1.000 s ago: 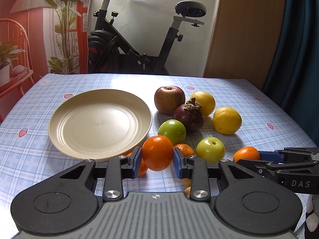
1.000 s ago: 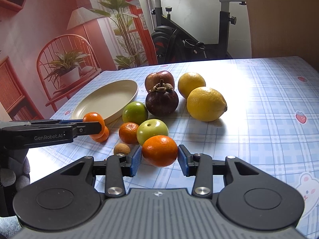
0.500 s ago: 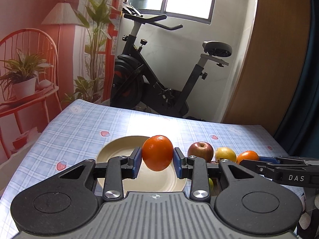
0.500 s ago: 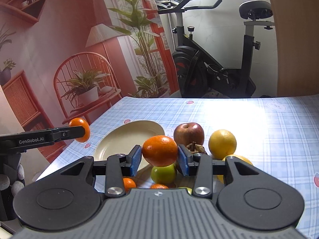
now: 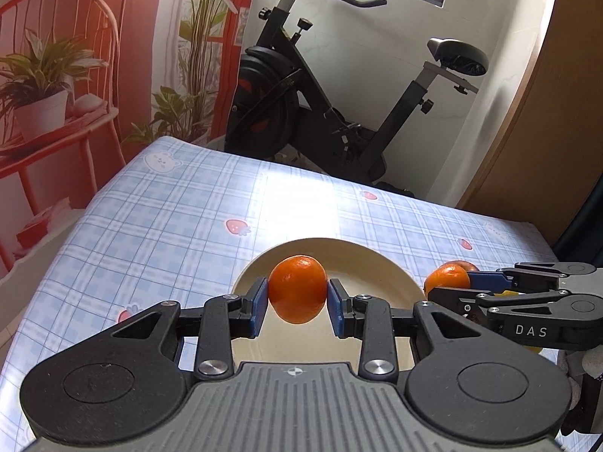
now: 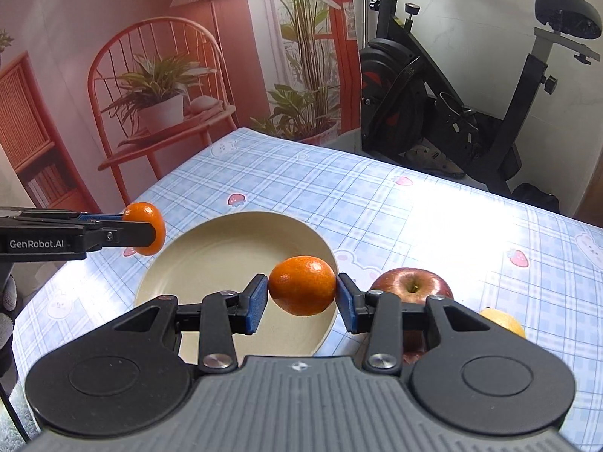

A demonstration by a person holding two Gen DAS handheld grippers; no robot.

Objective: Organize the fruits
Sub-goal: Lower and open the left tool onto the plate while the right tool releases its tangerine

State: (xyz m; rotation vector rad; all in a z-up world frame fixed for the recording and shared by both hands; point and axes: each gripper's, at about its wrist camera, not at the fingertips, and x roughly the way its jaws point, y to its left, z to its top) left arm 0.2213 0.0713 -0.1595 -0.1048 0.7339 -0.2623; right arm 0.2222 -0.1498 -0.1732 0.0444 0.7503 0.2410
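**Two oranges held over the plate**

While each of your tongs pinches its own fruit, both hang above the table rather than resting on it. Your left gripper has its blue pads pressed against the sides of the left orange, which sits lifted between them, in front of the cream plate that lies just beyond and below the fingertips. Your right gripper clamps the right orange the same way, over the near right rim of that plate.

From the right wrist view, your left gripper reaches in from the left edge with its orange beside the plate's far left rim. From the left wrist view, your right gripper comes in from the right, its orange close by the plate's right edge.

Just right of your right gripper's fingers a red apple sits on the checked tablecloth, with a lemon partly hidden past it. Beyond the table stands an exercise bike.
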